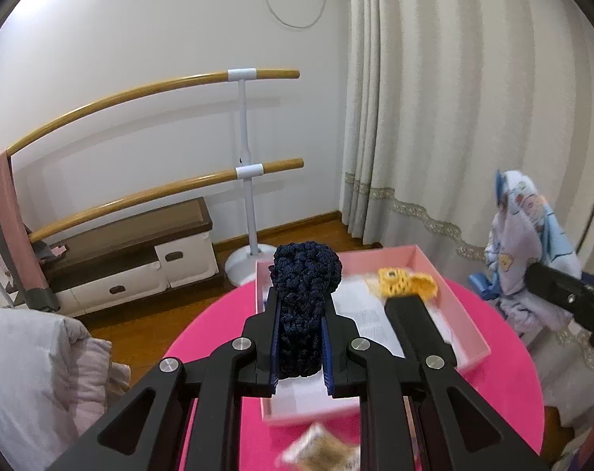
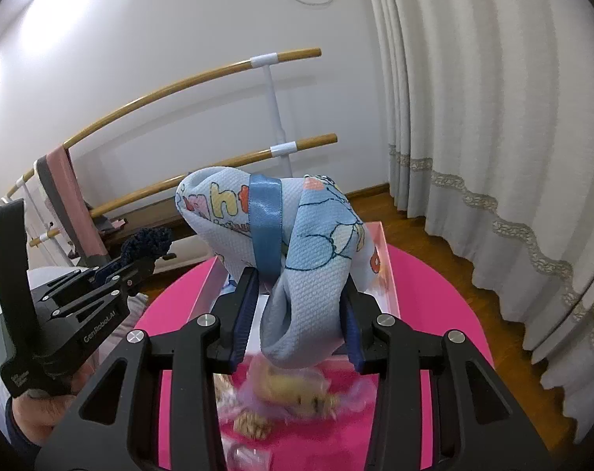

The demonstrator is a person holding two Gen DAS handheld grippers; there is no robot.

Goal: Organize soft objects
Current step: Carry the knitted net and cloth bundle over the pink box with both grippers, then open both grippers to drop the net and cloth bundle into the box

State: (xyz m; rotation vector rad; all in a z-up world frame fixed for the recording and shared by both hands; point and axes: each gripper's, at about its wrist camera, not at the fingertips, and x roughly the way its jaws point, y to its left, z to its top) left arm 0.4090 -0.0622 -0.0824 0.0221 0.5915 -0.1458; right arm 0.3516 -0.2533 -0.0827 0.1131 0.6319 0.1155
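My left gripper point(image 1: 300, 337) is shut on a dark navy crocheted piece point(image 1: 302, 294) and holds it above the near left part of the pink box point(image 1: 473, 337). It also shows in the right wrist view point(image 2: 139, 263) with the navy piece point(image 2: 149, 240). My right gripper point(image 2: 297, 314) is shut on a light blue printed cloth with a blue ribbon point(image 2: 297, 243), held above the pink box point(image 2: 387, 267). That cloth also shows in the left wrist view point(image 1: 528, 243). A yellow crocheted piece point(image 1: 406, 280) lies in the box.
The box sits on a round pink table point(image 1: 505, 392) and is lined with printed paper point(image 1: 371, 314). Small tan soft items point(image 2: 297, 396) lie blurred on the table in front of the box. A ballet barre point(image 1: 242, 165), a low cabinet point(image 1: 139, 259), curtains point(image 1: 454, 117) and bedding point(image 1: 33, 373) surround the table.
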